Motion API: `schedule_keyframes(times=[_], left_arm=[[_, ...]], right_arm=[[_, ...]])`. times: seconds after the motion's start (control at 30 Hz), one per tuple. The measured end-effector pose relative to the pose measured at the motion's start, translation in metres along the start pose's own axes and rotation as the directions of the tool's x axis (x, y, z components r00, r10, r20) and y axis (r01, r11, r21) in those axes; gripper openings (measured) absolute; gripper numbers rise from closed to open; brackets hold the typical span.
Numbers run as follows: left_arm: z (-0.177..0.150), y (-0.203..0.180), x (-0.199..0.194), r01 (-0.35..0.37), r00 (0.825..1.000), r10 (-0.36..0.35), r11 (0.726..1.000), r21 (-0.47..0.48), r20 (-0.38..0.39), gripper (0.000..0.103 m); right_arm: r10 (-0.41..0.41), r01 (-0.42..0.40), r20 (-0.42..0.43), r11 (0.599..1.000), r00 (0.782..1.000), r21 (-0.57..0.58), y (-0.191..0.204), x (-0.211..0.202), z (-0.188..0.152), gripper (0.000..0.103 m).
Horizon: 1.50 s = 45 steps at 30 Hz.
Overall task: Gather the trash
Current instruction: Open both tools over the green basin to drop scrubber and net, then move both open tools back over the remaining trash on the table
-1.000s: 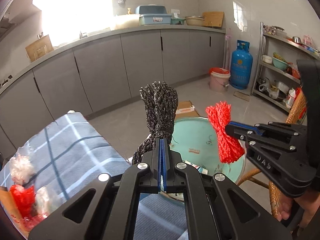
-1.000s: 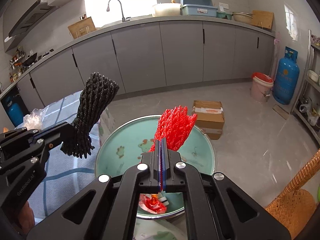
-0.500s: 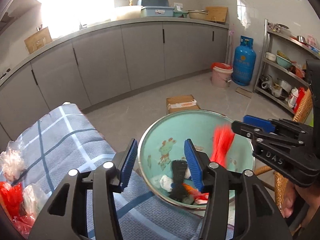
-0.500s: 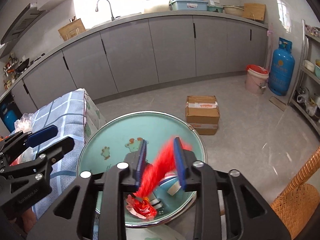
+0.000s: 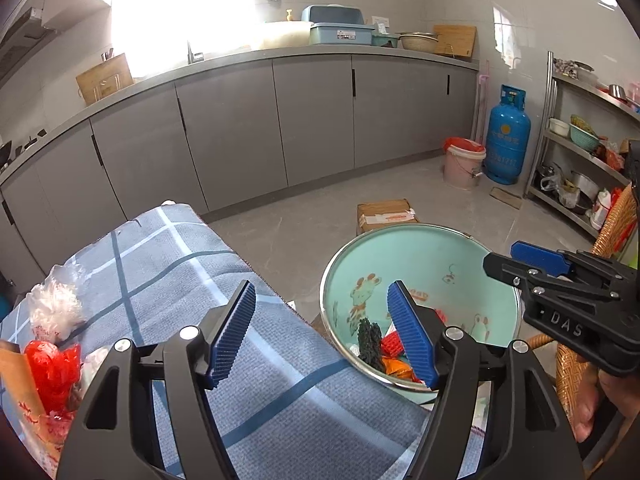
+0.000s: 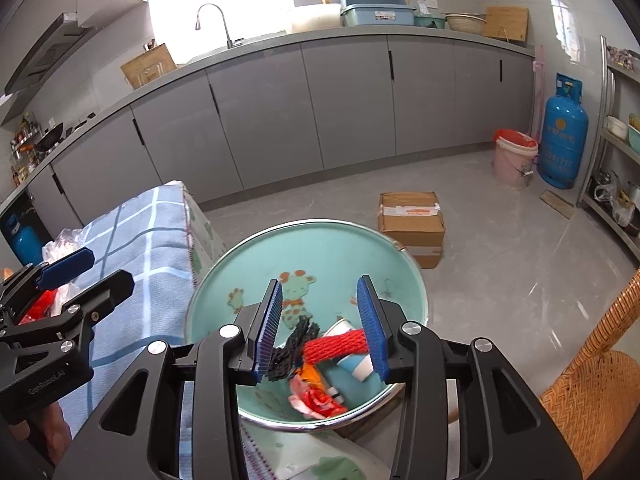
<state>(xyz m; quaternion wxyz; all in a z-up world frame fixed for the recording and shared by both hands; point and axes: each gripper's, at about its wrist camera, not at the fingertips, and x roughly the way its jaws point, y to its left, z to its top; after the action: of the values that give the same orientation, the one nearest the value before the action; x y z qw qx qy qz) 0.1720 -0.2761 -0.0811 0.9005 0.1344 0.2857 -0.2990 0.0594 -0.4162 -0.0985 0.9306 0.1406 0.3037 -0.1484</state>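
A mint-green basin (image 5: pixel 448 256) (image 6: pixel 248 264) with cartoon prints holds trash. A black foam net (image 6: pixel 294 344) (image 5: pixel 370 344) and a red foam net (image 6: pixel 338 344) (image 5: pixel 390 346) lie in its bottom with a paper cup (image 6: pixel 352 362) and red wrappers (image 6: pixel 318 400). My left gripper (image 5: pixel 322 330) is open and empty, over the table edge beside the basin. My right gripper (image 6: pixel 320 322) is open and empty above the basin; it also shows in the left wrist view (image 5: pixel 536 258).
A blue checked cloth (image 5: pixel 168 256) covers the table. Plastic bags and red wrappers (image 5: pixel 52 364) lie at its left end. A cardboard box (image 6: pixel 412 220), a pink bucket (image 6: pixel 514 160), a blue gas cylinder (image 6: pixel 562 132) and a wicker chair (image 6: pixel 592 396) stand around.
Both grippers opened. The black net fell from the left and the red net from the right into the basin, where they now lie still.
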Motion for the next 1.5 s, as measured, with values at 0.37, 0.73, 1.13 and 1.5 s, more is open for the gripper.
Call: schedule_keyframes(times=[0.37, 0.73, 1.13, 1.5], left_arm=[[-0.004, 0.007, -0.017, -0.008, 1.000, 0.008, 1.000, -0.013, 0.006, 0.069], [-0.013, 0.019, -0.026, -0.018, 1.000, 0.018, 0.999, -0.050, -0.003, 0.073], [-0.023, 0.033, -0.042, -0.041, 0.999, 0.042, 0.994, -0.097, 0.003, 0.073], [-0.048, 0.064, -0.084, -0.140, 0.990, 0.143, 0.983, -0.116, 0.019, 0.077]], right_arm=[[0.016, -0.016, 0.008, 1.000, 1.000, -0.017, 0.019, -0.011, -0.001, 0.040], [0.030, -0.029, 0.014, 0.999, 0.999, -0.033, 0.034, -0.021, -0.004, 0.043], [0.044, -0.043, 0.006, 0.997, 0.999, -0.057, 0.052, -0.031, -0.009, 0.043], [0.103, -0.103, -0.009, 0.989, 0.995, -0.109, 0.094, -0.039, -0.021, 0.048]])
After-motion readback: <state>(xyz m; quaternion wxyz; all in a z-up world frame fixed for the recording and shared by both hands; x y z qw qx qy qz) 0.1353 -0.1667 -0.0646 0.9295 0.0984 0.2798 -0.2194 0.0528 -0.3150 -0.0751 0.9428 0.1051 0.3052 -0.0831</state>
